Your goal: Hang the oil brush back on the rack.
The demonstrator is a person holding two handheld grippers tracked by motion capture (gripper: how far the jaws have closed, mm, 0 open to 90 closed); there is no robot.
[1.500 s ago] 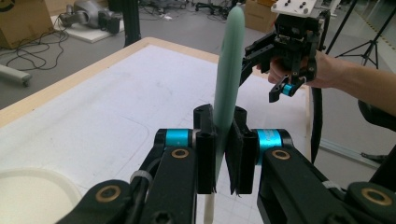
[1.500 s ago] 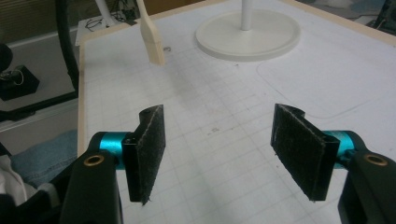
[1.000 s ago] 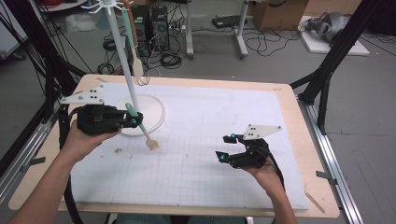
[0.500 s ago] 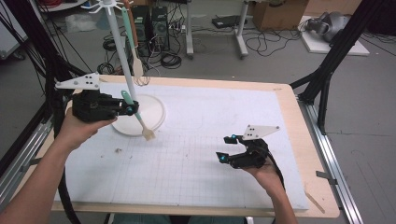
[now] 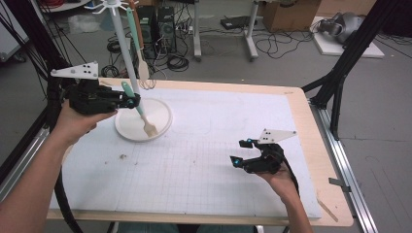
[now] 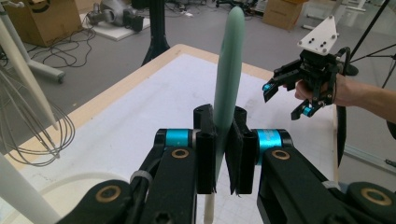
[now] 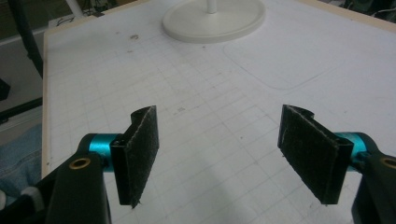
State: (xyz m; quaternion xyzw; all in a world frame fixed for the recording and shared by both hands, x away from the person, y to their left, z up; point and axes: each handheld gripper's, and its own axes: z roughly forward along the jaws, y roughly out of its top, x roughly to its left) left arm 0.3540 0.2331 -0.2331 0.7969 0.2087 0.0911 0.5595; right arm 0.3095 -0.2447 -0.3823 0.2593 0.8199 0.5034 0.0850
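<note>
- High view: the left hand-held gripper (image 5: 127,102) is raised near the far-left corner of the desk (image 5: 301,104), its jaws clamped on the mint-green handle of a spatula (image 5: 137,108).
- The spatula slants down, its pale blade hanging over the round white base (image 5: 160,121) of a utensil stand (image 5: 122,53), beside the stand's pole.
- Left gripper view: the green handle rises upright between the pressed pads (image 6: 205,158); a wire whisk (image 6: 32,126) hangs at the left.
- Right hand-held gripper (image 5: 243,151) sits low toward the near-right corner, jaws wide and just opened further, nothing between them.
- Right gripper view: bare gridded mat (image 7: 219,112) lies between the pads.
</note>
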